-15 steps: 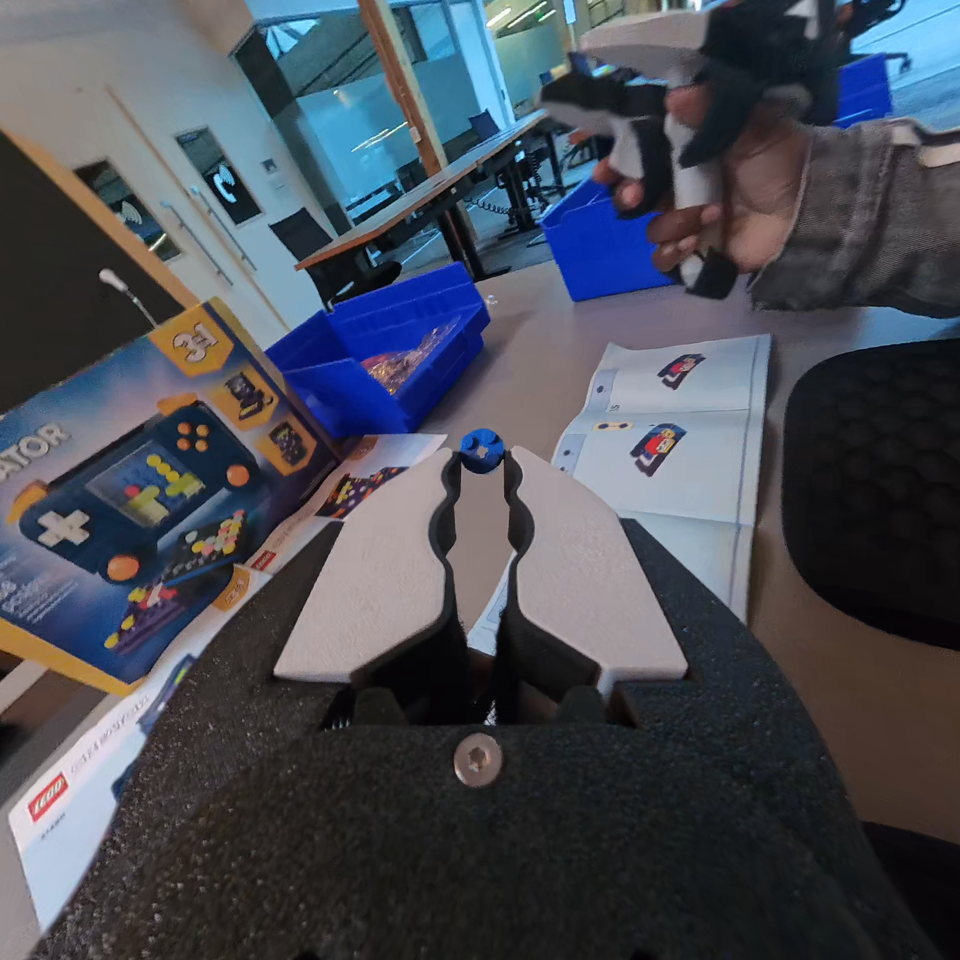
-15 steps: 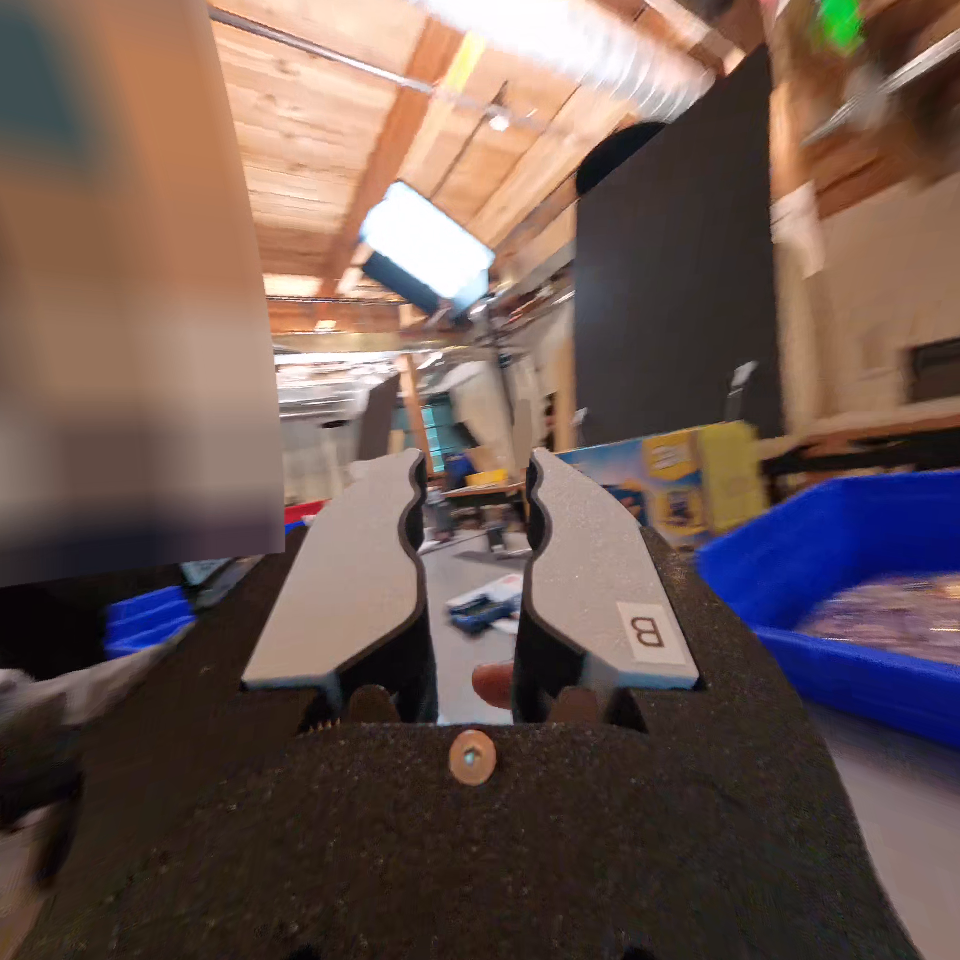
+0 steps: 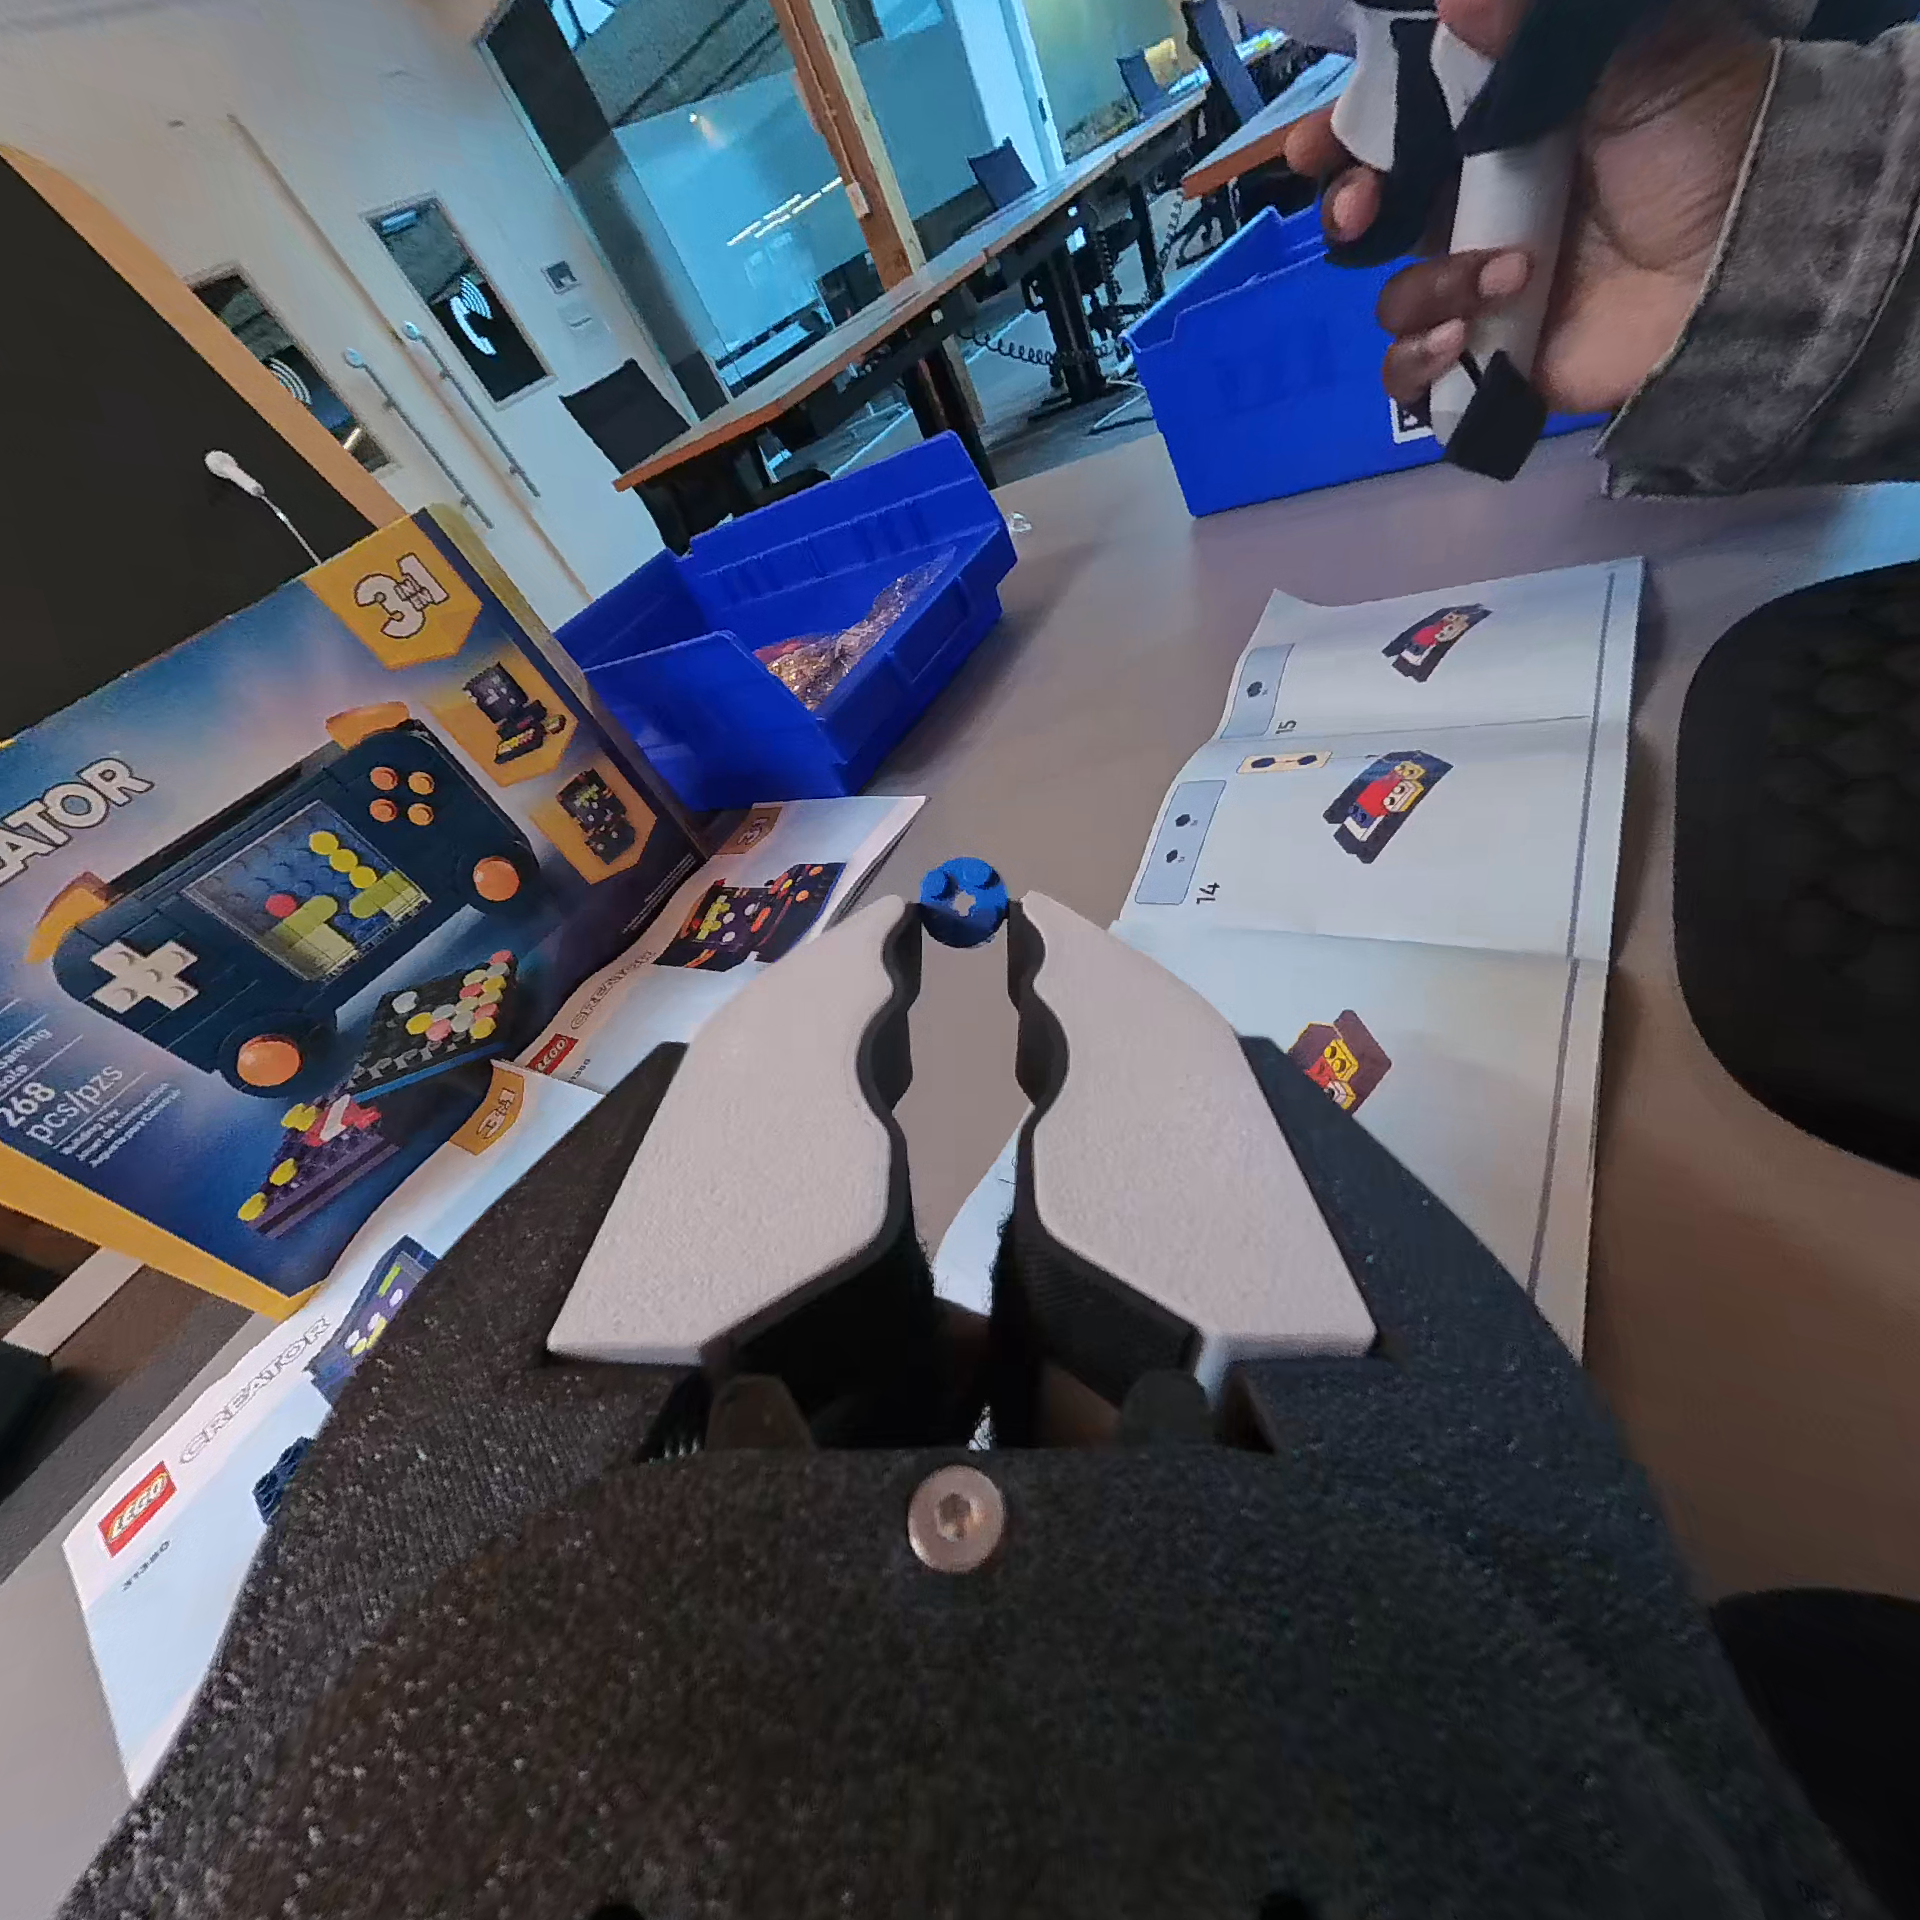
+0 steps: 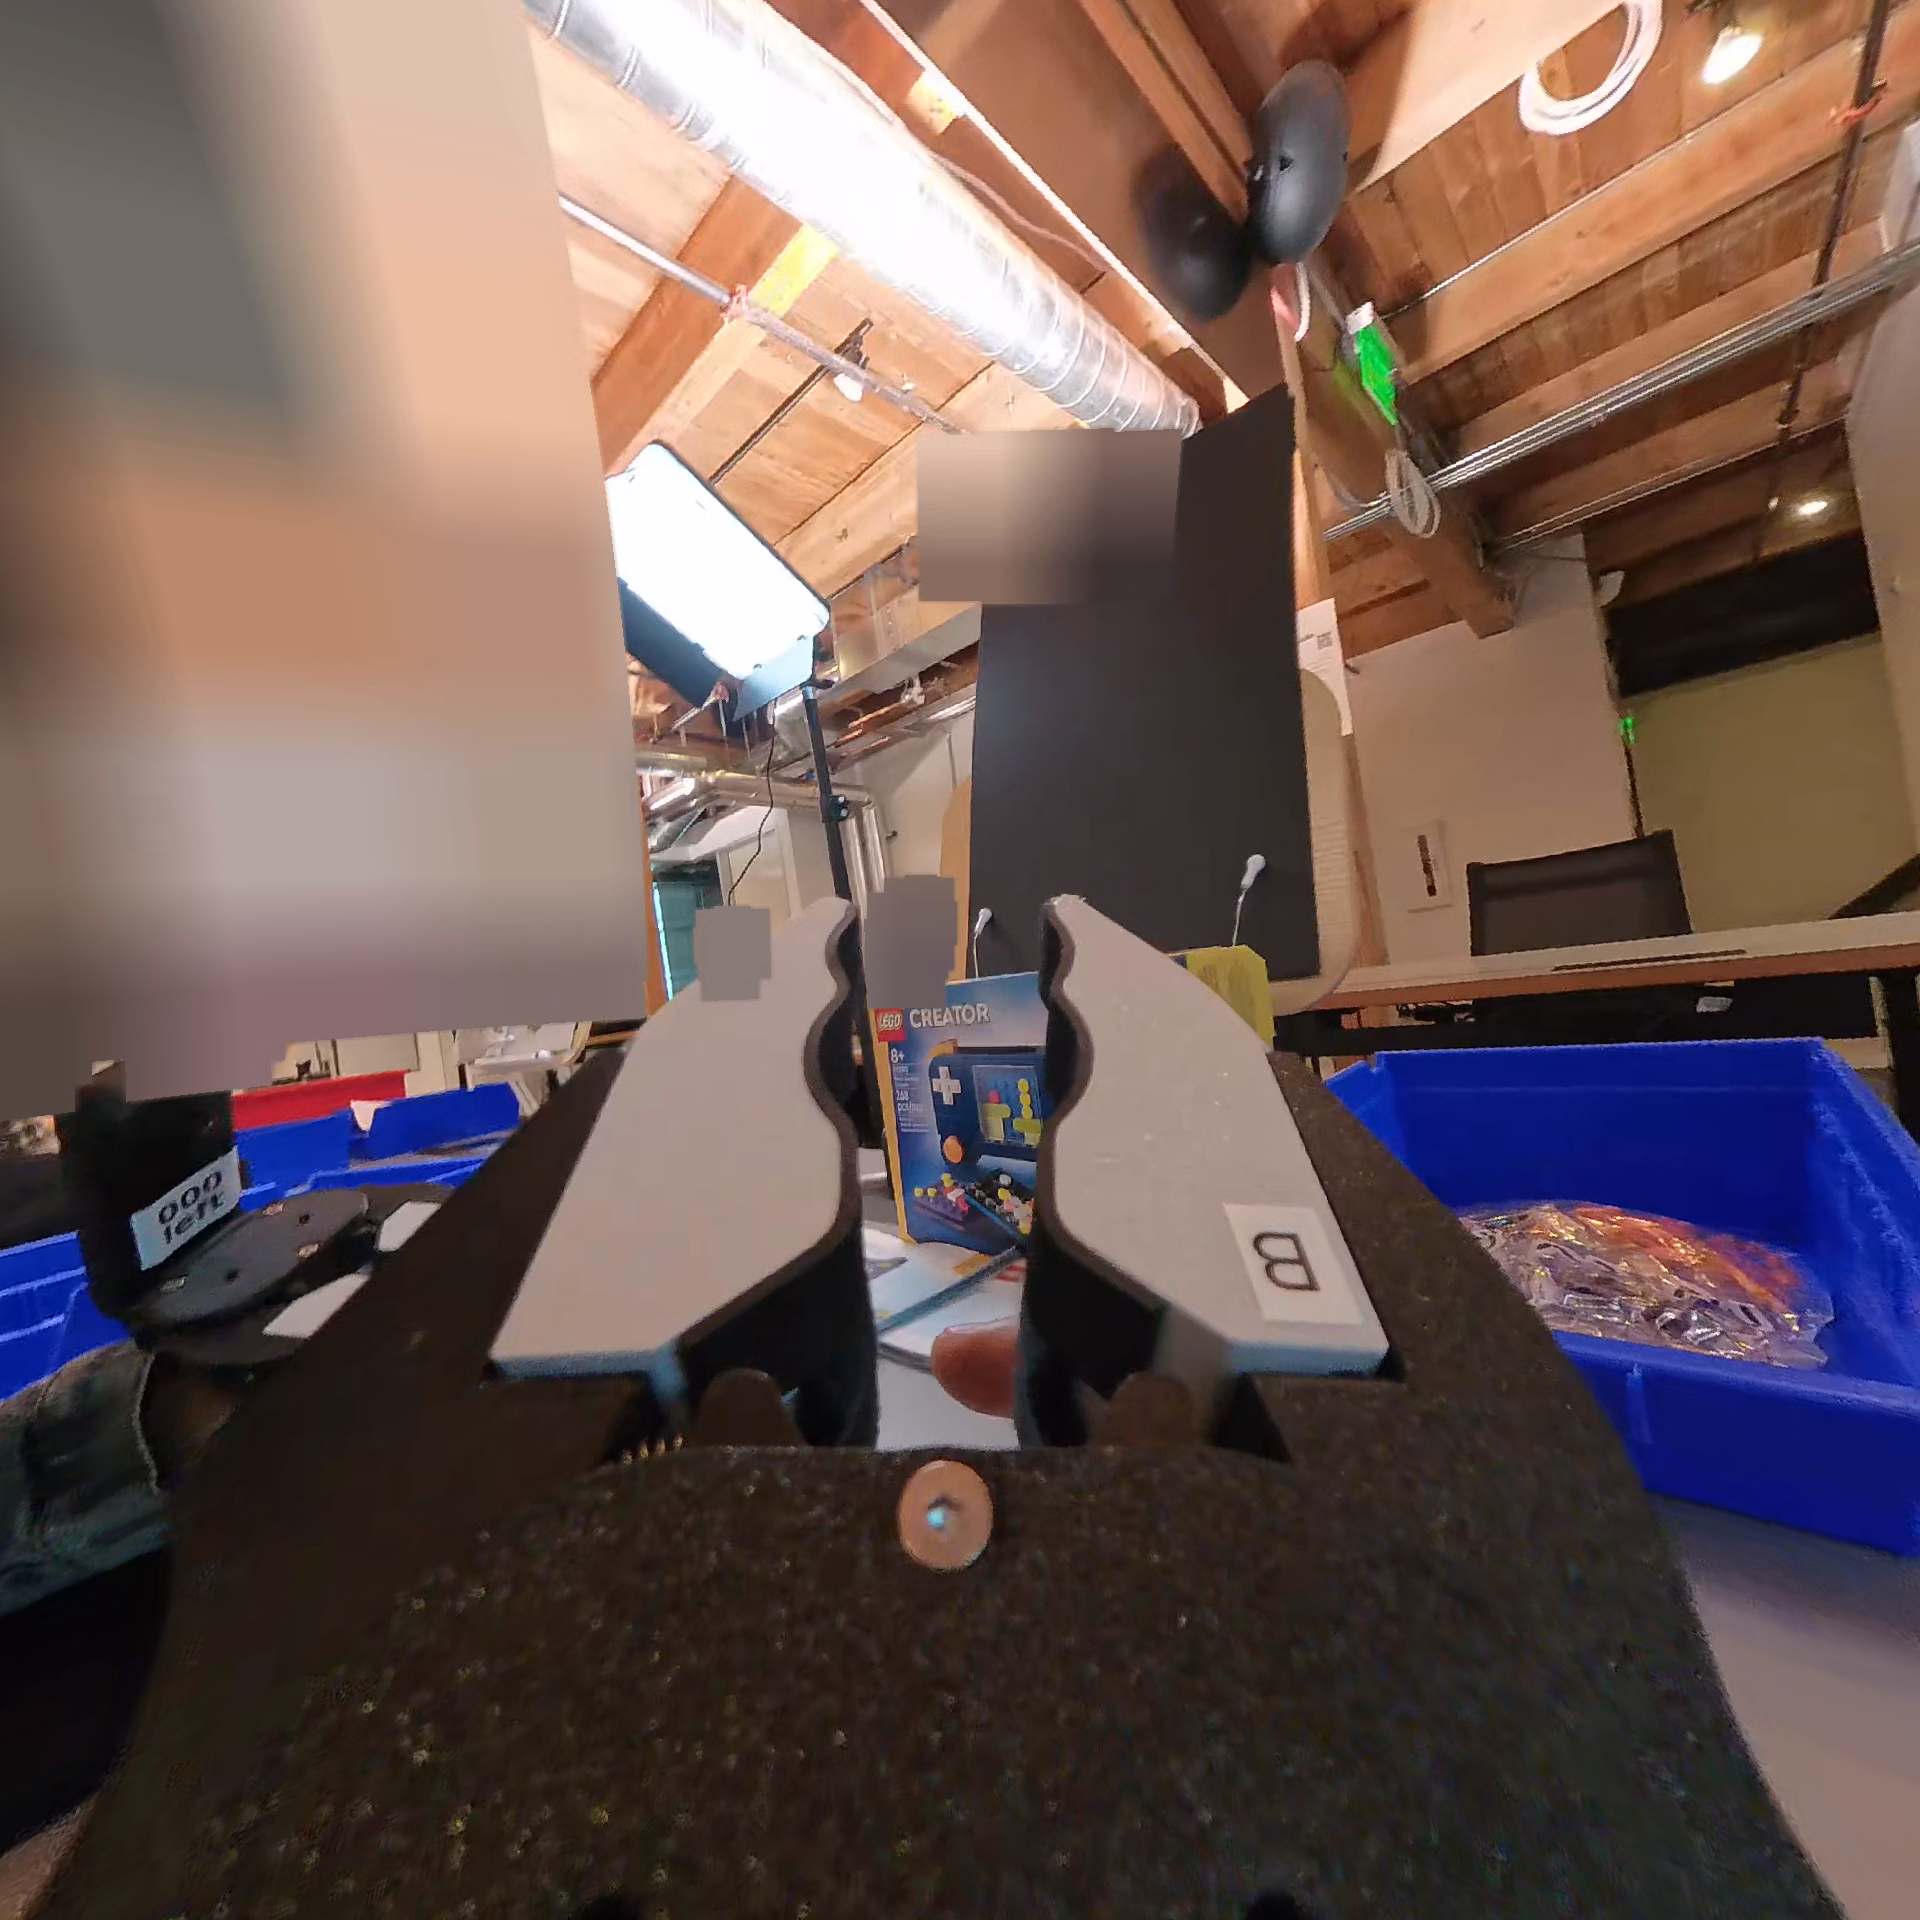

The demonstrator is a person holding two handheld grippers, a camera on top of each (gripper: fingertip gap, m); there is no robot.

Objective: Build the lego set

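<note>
My left gripper (image 3: 964,914) is shut on a small round blue brick (image 3: 963,900), pinched at the very fingertips and held above the grey table (image 3: 1091,644). An open instruction booklet (image 3: 1434,790) lies just right of it. My right gripper (image 4: 951,925) is open with nothing between its fingers; it is raised and points across the room. In the left wrist view it shows at the top right, in a hand (image 3: 1538,208). The left gripper's body shows at the left in the right wrist view (image 4: 249,1257).
A toy set box (image 3: 281,883) stands at the left, also straight ahead in the right wrist view (image 4: 966,1101). Blue bins with bagged parts sit behind it (image 3: 810,644) and at the right (image 4: 1662,1247). A black chair back (image 3: 1808,862) is at the right edge. About 25 cm separates my left fingertips from my right.
The left gripper keeps its hold on the blue brick. The right gripper has swung, so the toy box now sits between its open fingers, and its view has steadied.
</note>
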